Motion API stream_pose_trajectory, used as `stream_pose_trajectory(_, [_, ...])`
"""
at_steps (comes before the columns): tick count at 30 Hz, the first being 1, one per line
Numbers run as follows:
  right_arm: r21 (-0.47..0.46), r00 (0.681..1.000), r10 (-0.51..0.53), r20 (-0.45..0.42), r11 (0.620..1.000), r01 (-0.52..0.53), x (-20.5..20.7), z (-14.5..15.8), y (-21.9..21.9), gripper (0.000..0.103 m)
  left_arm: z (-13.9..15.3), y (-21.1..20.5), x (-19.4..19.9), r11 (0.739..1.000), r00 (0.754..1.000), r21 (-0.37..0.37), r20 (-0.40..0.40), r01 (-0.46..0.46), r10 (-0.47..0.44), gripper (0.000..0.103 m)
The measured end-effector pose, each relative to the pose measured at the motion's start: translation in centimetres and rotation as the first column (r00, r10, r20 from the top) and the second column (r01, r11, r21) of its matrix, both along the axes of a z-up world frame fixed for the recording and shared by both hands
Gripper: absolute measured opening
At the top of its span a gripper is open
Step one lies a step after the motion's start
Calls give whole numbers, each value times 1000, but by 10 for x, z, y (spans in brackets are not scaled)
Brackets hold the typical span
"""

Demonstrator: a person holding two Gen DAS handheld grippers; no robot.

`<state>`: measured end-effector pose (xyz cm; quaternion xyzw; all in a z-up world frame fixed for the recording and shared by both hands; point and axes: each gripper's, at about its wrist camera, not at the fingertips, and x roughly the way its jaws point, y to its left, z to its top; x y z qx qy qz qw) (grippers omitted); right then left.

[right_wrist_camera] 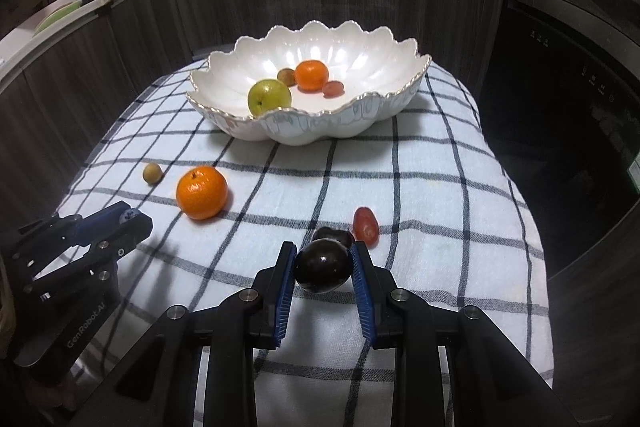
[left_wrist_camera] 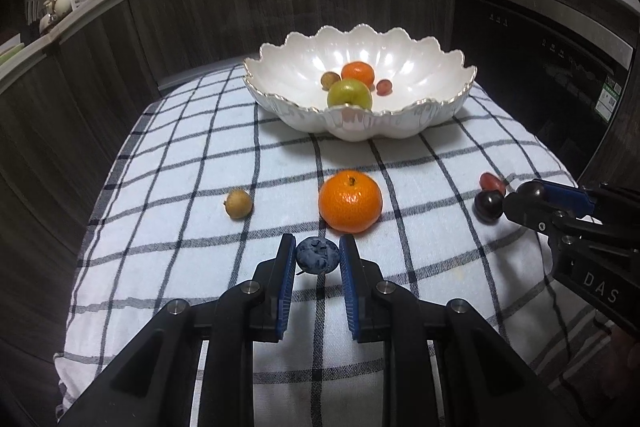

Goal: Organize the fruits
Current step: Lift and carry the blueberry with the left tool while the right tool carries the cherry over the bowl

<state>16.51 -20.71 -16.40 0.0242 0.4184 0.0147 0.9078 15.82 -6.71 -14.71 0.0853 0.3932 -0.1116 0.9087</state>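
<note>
blueberry [left_wrist_camera: 317, 255] and dark plum [right_wrist_camera: 323, 266] aloft

Left gripper [left_wrist_camera: 318, 255] angled down, clamped on blueberry [left_wrist_camera: 317, 255]; right gripper [right_wrist_camera: 323, 265] angled down, clamped on dark plum [right_wrist_camera: 323, 266].

Right gripper [right_wrist_camera: 323, 269] is clamped on a dark plum [right_wrist_camera: 323, 271], held clear above the checked cloth [right_wrist_camera: 440, 195]. Its shadow falls just behind it, with a red grape [right_wrist_camera: 365, 223] just beside that. Left gripper [right_wrist_camera: 130, 217] at the cloth's left edge pinches a blueberry [right_wrist_camera: 129, 215]. Mandarin [right_wrist_camera: 202, 192] and small longan [right_wrist_camera: 152, 173] lie loose, near left. Scalloped white bowl [right_wrist_camera: 360, 123] at the far edge holds a green apple [right_wrist_camera: 269, 96], mandarin, grape and longan.
</note>
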Motion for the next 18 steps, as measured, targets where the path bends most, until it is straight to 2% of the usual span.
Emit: stream_pose_trajectory(18, [-11, 999, 6, 54, 1000, -5, 1, 27, 3, 29, 27, 2, 4, 1000, 999, -18, 47, -14, 15, 23])
